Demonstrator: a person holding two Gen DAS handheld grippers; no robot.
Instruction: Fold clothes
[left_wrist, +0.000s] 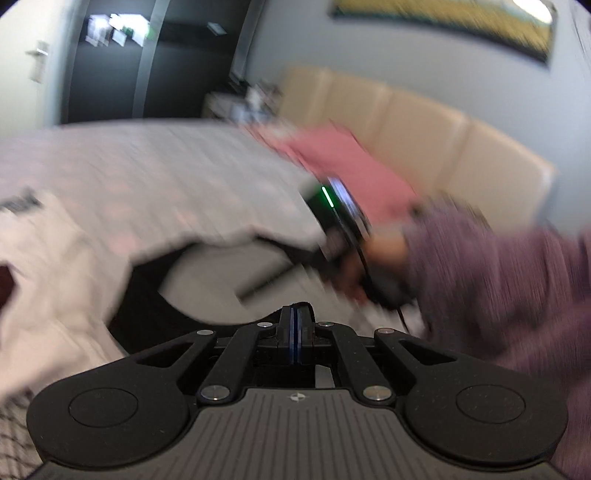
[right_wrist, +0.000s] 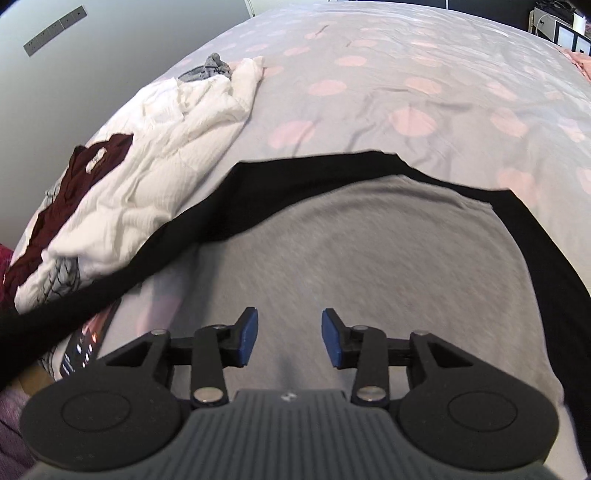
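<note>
Grey-and-black shirt (right_wrist: 332, 251) is lying flat on the bed (right_wrist: 406, 74), grey body towards the camera, black sleeves spreading left and right, so its long axis runs side to side. Right tongs (right_wrist: 289, 338) hang over the grey part, released, nothing between the blue pads. Left tongs (left_wrist: 295, 332) are clenched, pads together. One pile of white and maroon clothes (right_wrist: 140, 166) sits just left, touching the sleeve.

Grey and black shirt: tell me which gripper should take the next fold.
Probably right. The right gripper hangs open directly over the grey and black shirt with nothing between its pads. The left gripper is shut, its view too blurred to show anything held.
</note>
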